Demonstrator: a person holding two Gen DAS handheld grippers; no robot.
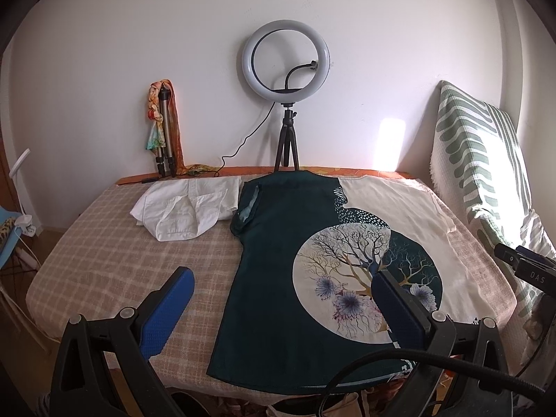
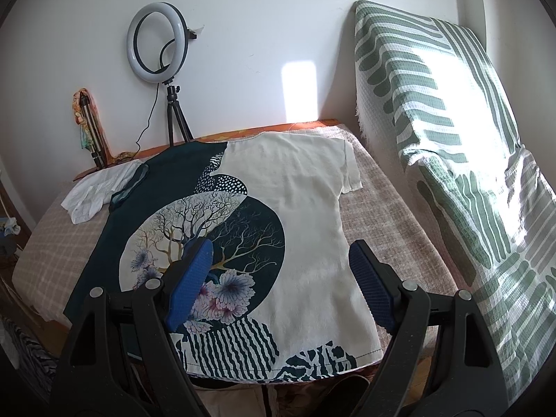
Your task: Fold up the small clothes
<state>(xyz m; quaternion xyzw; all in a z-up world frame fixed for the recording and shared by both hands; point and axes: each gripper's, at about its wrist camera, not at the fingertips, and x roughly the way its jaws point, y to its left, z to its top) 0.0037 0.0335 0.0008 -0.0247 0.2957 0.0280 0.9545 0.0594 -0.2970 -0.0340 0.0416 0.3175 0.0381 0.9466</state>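
Note:
A T-shirt [image 1: 278, 278], half dark teal and half cream with a round tree-and-flower print, lies spread flat on the checked table, collar toward the wall; it also shows in the right wrist view [image 2: 305, 208]. My left gripper [image 1: 281, 278] is open and empty, above the shirt's teal left side near the front hem. My right gripper [image 2: 281, 253] is open and empty, above the shirt's cream right side. A folded white garment [image 1: 187, 208] lies at the back left; it also shows in the right wrist view [image 2: 100, 187].
A ring light on a tripod [image 1: 285, 62] and a second tripod draped with a scarf [image 1: 163, 128] stand at the table's back edge by the wall. A green-striped cushion [image 2: 451, 139] leans at the right. A cable [image 1: 417, 368] crosses the front right.

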